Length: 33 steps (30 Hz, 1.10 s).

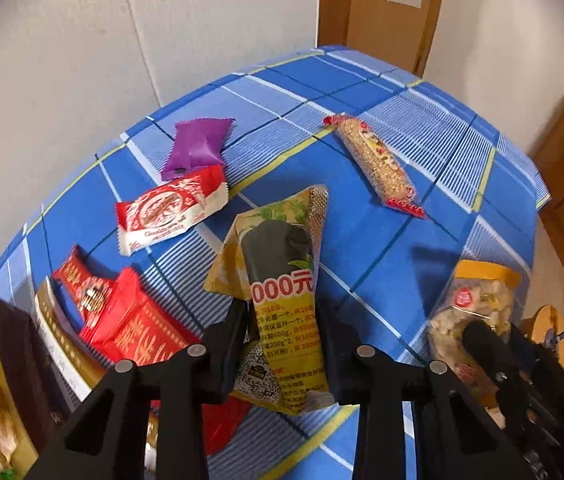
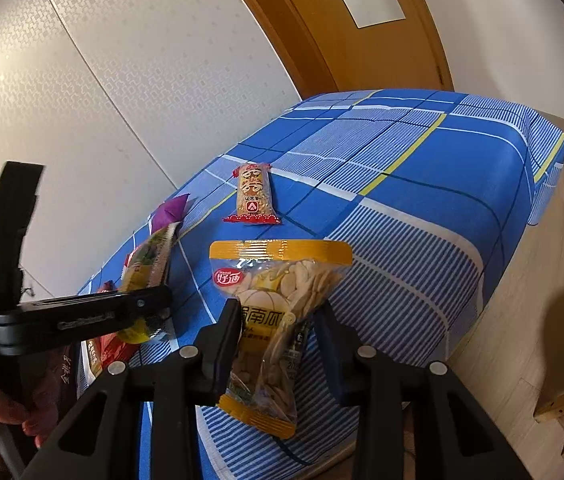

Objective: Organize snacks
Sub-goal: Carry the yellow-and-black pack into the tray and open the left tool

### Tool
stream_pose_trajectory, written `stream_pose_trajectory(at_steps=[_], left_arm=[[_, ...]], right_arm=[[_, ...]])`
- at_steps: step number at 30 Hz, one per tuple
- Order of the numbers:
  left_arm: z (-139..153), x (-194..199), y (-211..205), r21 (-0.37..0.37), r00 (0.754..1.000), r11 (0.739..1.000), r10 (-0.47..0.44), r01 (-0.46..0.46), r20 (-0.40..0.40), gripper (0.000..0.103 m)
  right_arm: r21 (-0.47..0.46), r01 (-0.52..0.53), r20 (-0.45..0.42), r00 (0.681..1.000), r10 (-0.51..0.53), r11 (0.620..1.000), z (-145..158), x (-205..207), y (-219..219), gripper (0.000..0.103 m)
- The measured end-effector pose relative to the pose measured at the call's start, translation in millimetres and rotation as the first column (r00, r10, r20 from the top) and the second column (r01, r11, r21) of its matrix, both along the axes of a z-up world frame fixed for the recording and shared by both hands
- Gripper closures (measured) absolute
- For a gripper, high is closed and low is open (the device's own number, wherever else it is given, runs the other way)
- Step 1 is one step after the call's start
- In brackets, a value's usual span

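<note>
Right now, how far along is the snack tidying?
Early on, it seems. In hand: the left gripper grips a yellow packet, and the right gripper grips a bag of seeds. Red packets sit by a box at the left edge, perhaps sorted. Still loose on the blue cloth: a purple pouch, a red-white wrapper, a sesame bar.

My left gripper (image 1: 282,344) is angled steeply downward, jaws clamped on a packet; my right gripper (image 2: 278,344) likewise grips one.
</note>
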<state>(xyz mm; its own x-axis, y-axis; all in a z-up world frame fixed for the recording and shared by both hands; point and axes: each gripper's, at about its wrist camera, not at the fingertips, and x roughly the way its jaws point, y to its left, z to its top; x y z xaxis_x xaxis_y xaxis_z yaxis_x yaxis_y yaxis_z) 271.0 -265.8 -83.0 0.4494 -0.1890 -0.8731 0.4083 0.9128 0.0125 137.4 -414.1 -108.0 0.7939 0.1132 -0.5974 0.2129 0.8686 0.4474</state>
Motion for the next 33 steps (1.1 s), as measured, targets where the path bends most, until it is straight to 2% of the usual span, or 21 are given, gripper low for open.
stream_pose_trajectory(at_steps=[10, 14, 18, 21, 25, 33], left_arm=[[48.8, -45.8, 29.4, -0.161, 0.999, 0.987, -0.015, 0.019, 0.029, 0.068], [60.0, -58.4, 55.2, -0.214, 1.000, 0.977, 0.015, -0.011, 0.016, 0.068], [71.4, -63.1, 90.8, -0.231, 0.998, 0.971, 0.065, -0.057, 0.026, 0.068], [72.8, -59.1, 119.3, -0.225, 0.993, 0.968, 0.118, -0.110, 0.026, 0.068], [65.6, -49.9, 162.8, -0.235, 0.977, 0.949, 0.213, -0.210, -0.011, 0.068], [37.9, -31.8, 230.5, -0.212, 0.924, 0.899, 0.376, -0.383, -0.074, 0.068]], right_arm=[[-0.007, -0.026, 0.061, 0.998, 0.026, 1.000, 9.4, -7.5, 5.9, 0.066], [0.021, -0.020, 0.053, 0.998, 0.019, 1.000, 6.3, -8.3, 4.1, 0.066], [0.002, -0.022, 0.063, 0.998, 0.021, 1.000, 8.2, -9.9, 5.8, 0.066], [-0.002, -0.025, 0.071, 0.997, 0.025, 1.000, 10.0, -11.4, 9.0, 0.066], [-0.011, -0.027, 0.074, 0.997, 0.027, 1.000, 11.3, -10.2, 14.5, 0.066], [-0.047, -0.038, 0.073, 0.997, 0.041, 0.998, 12.9, -9.3, 21.2, 0.066]])
